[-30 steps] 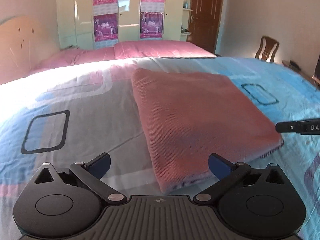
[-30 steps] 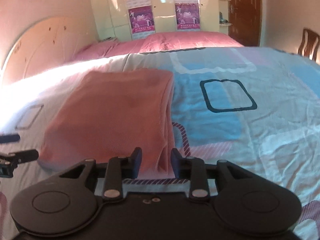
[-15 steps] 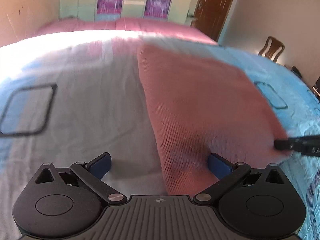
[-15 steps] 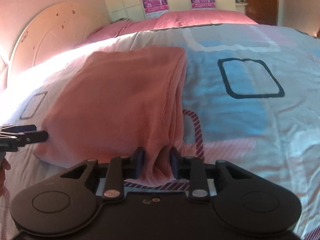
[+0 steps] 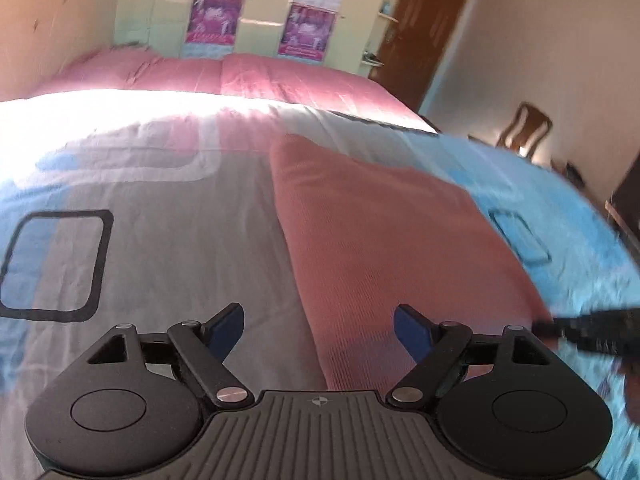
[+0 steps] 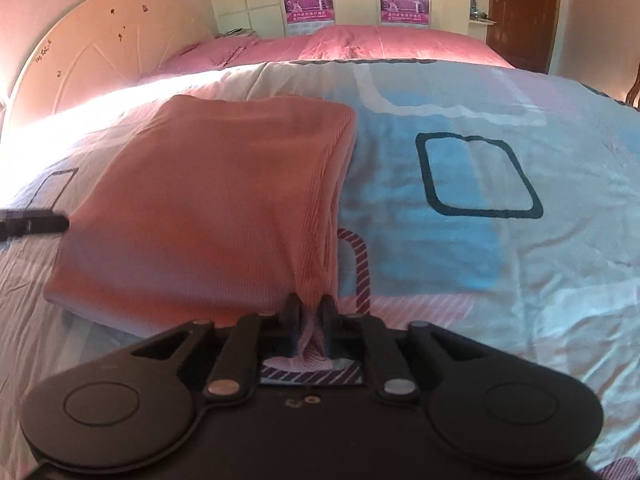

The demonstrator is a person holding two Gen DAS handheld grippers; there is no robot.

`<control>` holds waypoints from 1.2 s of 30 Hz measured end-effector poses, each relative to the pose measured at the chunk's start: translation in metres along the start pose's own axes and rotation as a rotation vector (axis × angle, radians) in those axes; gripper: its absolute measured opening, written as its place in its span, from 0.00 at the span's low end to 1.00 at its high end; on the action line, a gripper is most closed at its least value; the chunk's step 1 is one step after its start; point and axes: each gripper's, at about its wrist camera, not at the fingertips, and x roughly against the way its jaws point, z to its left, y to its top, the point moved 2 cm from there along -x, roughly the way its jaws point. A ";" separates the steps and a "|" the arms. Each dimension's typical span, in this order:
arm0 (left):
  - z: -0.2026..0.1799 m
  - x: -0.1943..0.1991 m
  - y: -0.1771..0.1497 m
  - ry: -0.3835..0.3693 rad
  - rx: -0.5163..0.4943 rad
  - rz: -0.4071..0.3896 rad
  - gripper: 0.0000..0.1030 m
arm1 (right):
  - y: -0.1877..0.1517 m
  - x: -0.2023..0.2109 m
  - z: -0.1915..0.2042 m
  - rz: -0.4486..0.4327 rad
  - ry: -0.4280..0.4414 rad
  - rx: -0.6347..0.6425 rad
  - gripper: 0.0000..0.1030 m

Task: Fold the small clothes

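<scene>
The pink garment [image 6: 208, 216] lies folded flat on the bed [image 6: 500, 240], and the right tool [image 6: 310, 312] has come down on its near right corner since a second ago, its jaws now pinching a bunch of the cloth. The left tool [image 5: 320, 330] has slid in over the near left corner; its jaws are closing around the edge but not yet pressing it. With both corners taken, the next fold could probably begin.

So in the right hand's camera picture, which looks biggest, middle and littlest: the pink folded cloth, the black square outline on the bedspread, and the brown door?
1. Pink folded cloth: biggest, though it lies nearest the camera.
2. Black square outline.
3. Brown door: littlest here, only because it is far away and cut off.
</scene>
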 end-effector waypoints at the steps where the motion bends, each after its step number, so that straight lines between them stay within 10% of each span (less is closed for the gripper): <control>1: 0.003 -0.012 0.002 0.047 -0.008 0.036 0.79 | 0.003 0.004 0.000 -0.016 -0.021 -0.001 0.27; 10: -0.006 -0.037 0.001 0.072 -0.085 0.066 0.81 | 0.025 -0.034 0.017 -0.034 -0.125 0.113 0.30; 14: -0.007 -0.015 0.012 0.037 -0.108 0.019 0.81 | 0.034 -0.017 -0.009 -0.043 -0.007 -0.085 0.31; 17: -0.004 -0.017 0.018 -0.060 -0.053 0.038 0.81 | 0.040 -0.013 -0.037 -0.074 0.154 -0.254 0.50; 28: 0.009 -0.066 0.018 -0.221 0.087 0.159 0.86 | 0.035 -0.071 -0.104 0.041 0.504 -0.487 0.47; 36: -0.028 -0.087 0.039 -0.151 -0.050 0.163 0.66 | 0.068 -0.091 -0.060 0.054 0.462 -0.303 0.40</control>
